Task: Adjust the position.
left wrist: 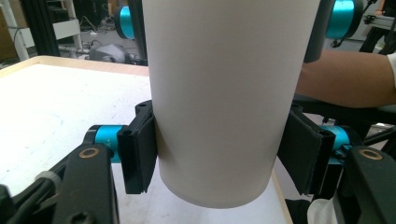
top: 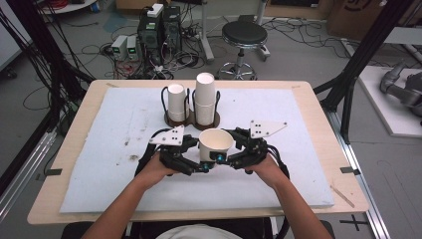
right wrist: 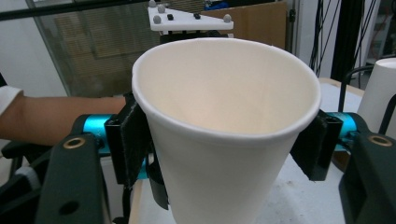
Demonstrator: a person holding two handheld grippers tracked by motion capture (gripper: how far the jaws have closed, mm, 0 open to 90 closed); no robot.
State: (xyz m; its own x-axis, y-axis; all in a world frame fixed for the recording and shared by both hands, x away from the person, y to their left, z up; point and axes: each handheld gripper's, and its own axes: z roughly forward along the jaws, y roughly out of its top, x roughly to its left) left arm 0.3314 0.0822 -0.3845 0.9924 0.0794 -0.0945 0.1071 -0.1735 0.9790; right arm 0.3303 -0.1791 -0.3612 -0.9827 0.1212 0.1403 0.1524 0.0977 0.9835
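Paper is the whole story of this step, so we would handle it gently. From the high view, the paper cup (top: 215,142) hangs upright above the white foam mat (top: 114,149), near the table's front middle, with the left gripper (top: 203,167) and the right gripper (top: 227,160) meeting on it from either side. Beyond it stand two stacks of cups (top: 204,97) in dark wire holders (top: 191,121). The left gripper view looks along its jaws at the cup's lower wall: both black ribbed pads (left wrist: 140,154) are clamped flat on the smooth, matte, tapering wall just above the base, so this gripper holds the cup. The right gripper view looks into the cup's mouth: round rolled rim, creamy inside, thin wall. Its jaws stand fairly wide, bracketing the broader upper part just under the rim, and the foam-faced pads (right wrist: 130,140) look to lie against the wall, so we read it as holding the cup as well. We judge the work to be a two-handed hold, perhaps a handover. To do it well we would keep the squeeze light, since thin paper ovals and creases easily, keep both grips level so the cup stays upright, and let one gripper go only once the other is seated firmly below the stiff rim.
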